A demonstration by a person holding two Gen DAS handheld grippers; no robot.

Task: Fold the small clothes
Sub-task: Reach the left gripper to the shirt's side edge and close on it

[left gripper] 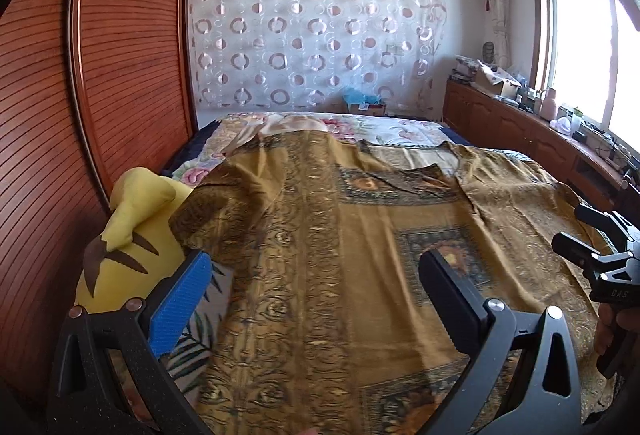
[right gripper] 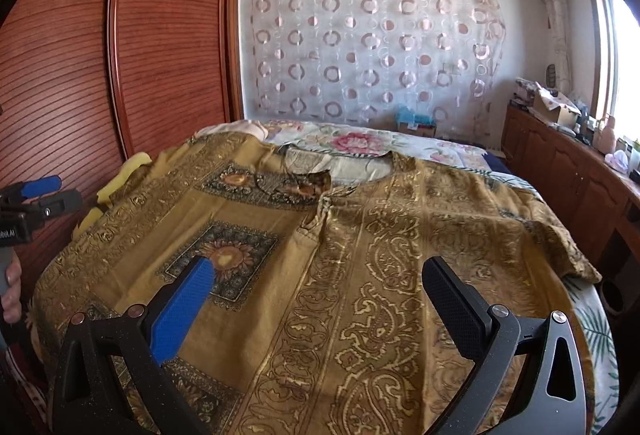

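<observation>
The gold patterned shirt (right gripper: pixel 340 255) is lying spread face-up across the bed (right gripper: pixel 400 143), neckline toward the far edge, hem toward the near edge, one sleeve trailing toward the right edge, the other reaching the left edge by the wardrobe. No fold made yet, as far as I can judge.

Left gripper (left gripper: pixel 316 295) is hanging above the shirt's left half w/ jaws spread wide, nothing in them. Right gripper (right gripper: pixel 320 299) is hovering over the lower middle of the shirt, also released — no cloth between its fingers.

Risks from here:
- Left sleeve is draping over the yellow plush toy (left gripper: pixel 132 235) at the left edge, so a pull there could be dragging the toy along or leaving a lump under the fold.
- Fabric looks thin and already wrinkling near the collar — pinching one layer only would likely be skewing the fold.
- Right sleeve is nearing the bed's right edge; a sideways tug could be sliding the whole shirt off.
- Uneven lift betw. the two grippers probably twists the shirt.
</observation>
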